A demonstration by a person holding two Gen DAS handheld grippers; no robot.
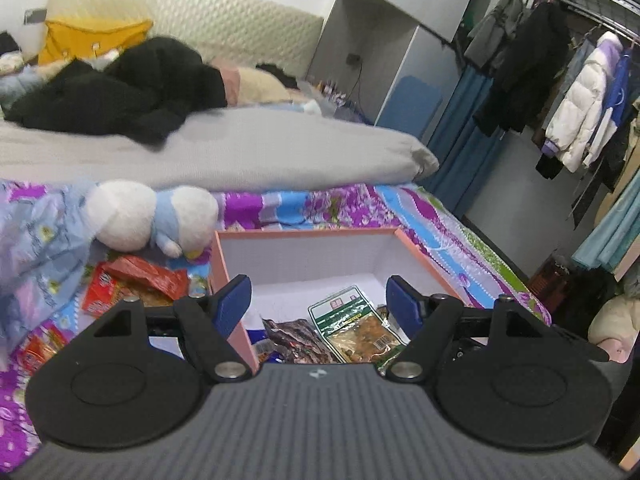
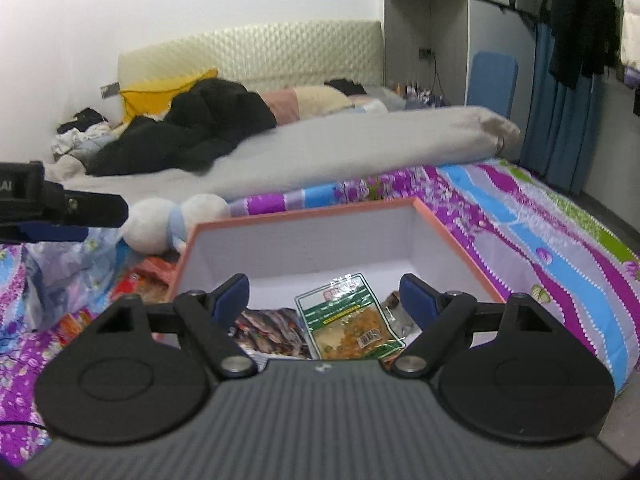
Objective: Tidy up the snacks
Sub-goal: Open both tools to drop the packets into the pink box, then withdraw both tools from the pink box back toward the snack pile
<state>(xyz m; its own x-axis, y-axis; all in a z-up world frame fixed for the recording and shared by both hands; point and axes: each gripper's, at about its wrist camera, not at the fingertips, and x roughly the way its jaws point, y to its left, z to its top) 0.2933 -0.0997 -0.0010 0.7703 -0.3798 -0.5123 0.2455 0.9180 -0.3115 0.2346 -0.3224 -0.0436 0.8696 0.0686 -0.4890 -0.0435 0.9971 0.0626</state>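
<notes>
- The left hand-held gripper point(image 1: 319, 304) hovers over a pink-edged box point(image 1: 304, 233) on the bed point(image 1: 448, 224), jaws wide apart, nothing between them.
- The right hand-held gripper point(image 2: 324, 298) hangs above the same box, jaws also spread wide and empty.
- Inside the box lie a green-labelled snack pack point(image 2: 348, 320) and a dark pack point(image 2: 272, 330) beside it.
- Red snack packs point(image 1: 136, 286) lie on the bedsheet left of the box, near a plush toy point(image 1: 152, 216).
</notes>
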